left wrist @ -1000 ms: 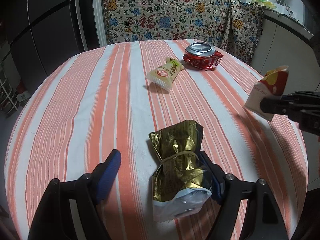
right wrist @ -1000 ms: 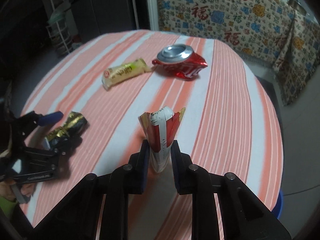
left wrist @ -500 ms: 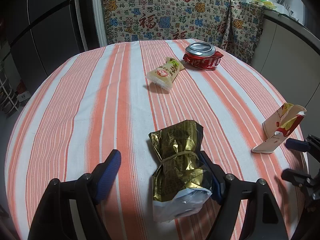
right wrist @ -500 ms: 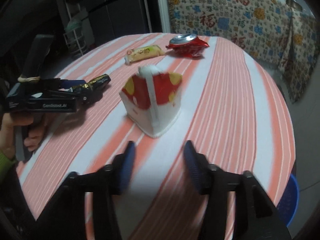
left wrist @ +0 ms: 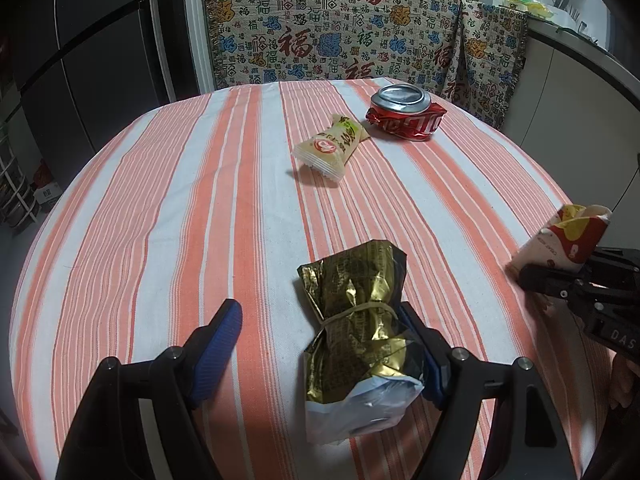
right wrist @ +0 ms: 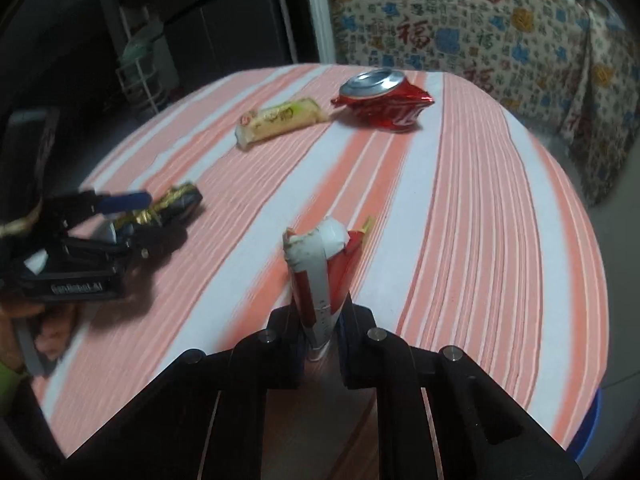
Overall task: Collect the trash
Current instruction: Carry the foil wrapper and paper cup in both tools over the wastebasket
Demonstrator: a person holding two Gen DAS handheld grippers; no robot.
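Note:
A crumpled gold foil wrapper (left wrist: 356, 320) lies on the striped tablecloth (left wrist: 180, 220) between the fingers of my left gripper (left wrist: 316, 314). That gripper is open: the wrapper rests against the right finger, and the left finger stands well apart. My right gripper (right wrist: 320, 332) is shut on the lower end of a red and white paper carton (right wrist: 316, 272), squeezed flat and upright near the table's right edge. In the left wrist view the carton (left wrist: 568, 236) and right gripper (left wrist: 560, 280) sit at the far right. The right wrist view shows the left gripper (right wrist: 120, 208) and wrapper (right wrist: 176, 204).
A crushed red can (left wrist: 404, 114) and a yellow snack packet (left wrist: 332, 146) lie side by side at the far side of the round table. A patterned cloth (left wrist: 340, 40) hangs behind. A blue bin rim (right wrist: 596, 412) shows below the table's right edge.
The right gripper set the carton on the table, opened and drew back, then closed on it again, pinching it flat. The left gripper and gold wrapper have not moved.

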